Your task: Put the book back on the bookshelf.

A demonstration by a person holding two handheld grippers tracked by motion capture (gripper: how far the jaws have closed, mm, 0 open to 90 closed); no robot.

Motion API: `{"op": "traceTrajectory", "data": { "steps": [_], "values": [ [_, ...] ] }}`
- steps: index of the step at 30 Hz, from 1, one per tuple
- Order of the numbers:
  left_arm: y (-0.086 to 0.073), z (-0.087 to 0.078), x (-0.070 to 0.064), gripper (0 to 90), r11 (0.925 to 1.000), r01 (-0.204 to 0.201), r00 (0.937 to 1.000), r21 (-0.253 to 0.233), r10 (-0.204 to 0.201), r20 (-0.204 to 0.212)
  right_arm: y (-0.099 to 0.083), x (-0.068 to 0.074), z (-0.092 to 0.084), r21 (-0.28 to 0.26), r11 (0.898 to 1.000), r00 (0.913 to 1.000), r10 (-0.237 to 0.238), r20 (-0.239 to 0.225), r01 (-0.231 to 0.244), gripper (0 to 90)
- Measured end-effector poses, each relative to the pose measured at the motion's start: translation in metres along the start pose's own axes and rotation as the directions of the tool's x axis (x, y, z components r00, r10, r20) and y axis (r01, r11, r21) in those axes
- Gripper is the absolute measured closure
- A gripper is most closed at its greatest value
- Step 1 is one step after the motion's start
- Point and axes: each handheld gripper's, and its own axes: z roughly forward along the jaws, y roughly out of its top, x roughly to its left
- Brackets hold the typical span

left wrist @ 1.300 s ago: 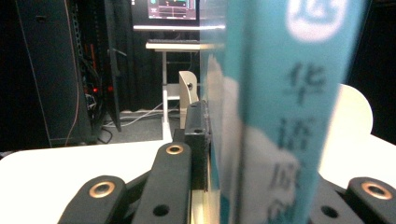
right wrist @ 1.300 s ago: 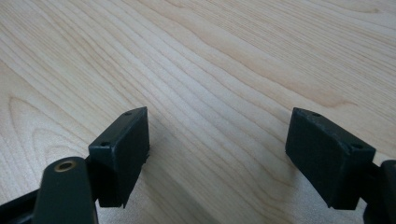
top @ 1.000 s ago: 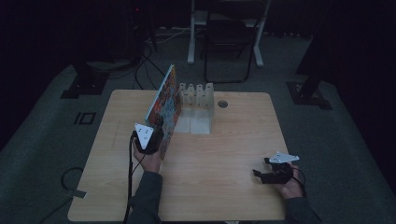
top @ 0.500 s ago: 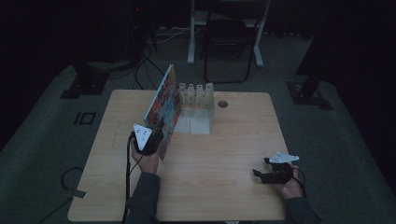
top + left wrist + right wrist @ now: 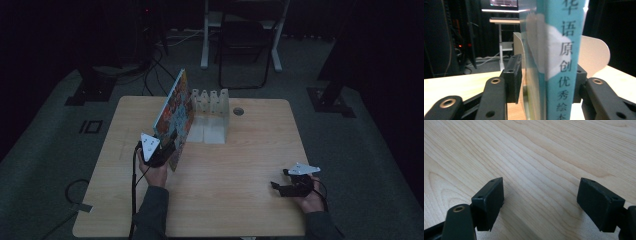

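Note:
A picture book [image 5: 175, 116] with a colourful cover stands on edge on the table, tilted, its far end by a white slotted rack [image 5: 211, 102]. My left gripper [image 5: 167, 146] is at the book's near end. In the left gripper view the teal spine [image 5: 559, 62] with Chinese characters and a taped patch runs up between the jaws of my left gripper [image 5: 547, 67]. They have just been opening: the left pad [image 5: 512, 77] stands clear of the cover, so the grip is open. My right gripper [image 5: 278, 188] rests low at the table's near right, its jaws [image 5: 540, 195] wide open over bare wood.
The light wooden table [image 5: 250, 150] has a round cable hole [image 5: 238, 111] behind the rack. The rack's flat white base [image 5: 207, 134] lies beside the book. A chair [image 5: 247, 50] and desk legs stand on the dark floor beyond. Cables trail off the left edge.
The left hand has eased very slightly leftward at the book's near end. The book still stands tilted, and the right gripper has stayed put.

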Motion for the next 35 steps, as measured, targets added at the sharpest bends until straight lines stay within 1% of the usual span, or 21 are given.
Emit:
{"op": "traceTrajectory", "data": {
  "steps": [2, 7, 13, 19, 25, 29, 30, 31, 33, 35],
  "values": [
    [0.000, 0.000, 0.001, 52.4, 0.9999, -0.005, 0.9998, 0.014, 0.005, 0.020, 0.000, 0.000, 0.000, 0.000, 1.000, 1.0000, 0.000, 0.000, 0.000, 21.1],
    [0.000, -0.003, 0.002, 50.8, 0.9994, -0.014, 0.9988, 0.031, 0.013, 0.047, 0.000, 0.000, 0.000, 0.000, 1.000, 1.0000, -0.001, -0.001, 0.001, 20.9],
    [-0.002, -0.007, 0.004, 49.3, 0.9988, -0.023, 0.9980, 0.044, 0.020, 0.059, 0.000, 0.000, 0.000, 0.000, 1.000, 1.0000, -0.001, -0.001, 0.001, 20.9],
    [-0.001, -0.012, 0.005, 48.6, 0.9986, -0.026, 0.9968, 0.047, 0.023, 0.077, 0.000, 0.000, 0.000, 0.000, 1.000, 1.0000, -0.002, -0.001, 0.002, 20.8],
    [0.000, -0.020, 0.005, 47.3, 0.9976, -0.037, 0.9954, 0.059, 0.032, 0.090, 0.000, 0.000, 0.000, 0.000, 1.000, 1.0000, -0.002, -0.002, 0.002, 20.8],
    [-0.001, -0.025, 0.005, 47.2, 0.9981, -0.028, 0.9947, 0.055, 0.023, 0.100, 0.000, 0.000, 0.000, 0.000, 1.000, 1.0000, -0.002, -0.002, 0.002, 20.8],
    [-0.001, -0.028, 0.004, 47.2, 0.9980, -0.030, 0.9948, 0.055, 0.024, 0.099, 0.000, 0.000, 0.000, 0.000, 1.000, 1.0000, -0.001, -0.001, 0.001, 20.8],
    [-0.001, -0.030, 0.003, 47.2, 0.9976, -0.035, 0.9937, 0.060, 0.029, 0.109, 0.000, 0.000, 0.000, 0.000, 1.000, 1.0000, -0.002, -0.001, 0.002, 20.7],
    [-0.001, -0.034, 0.002, 46.7, 0.9970, -0.044, 0.9928, 0.063, 0.037, 0.114, 0.000, 0.000, 0.000, 0.000, 1.000, 1.0000, -0.002, -0.002, 0.002, 20.7],
    [-0.001, -0.038, 0.002, 46.5, 0.9969, -0.041, 0.9923, 0.067, 0.033, 0.120, 0.000, 0.000, 0.000, 0.000, 1.000, 1.0000, -0.001, -0.003, 0.001, 20.7]
  ]
}}
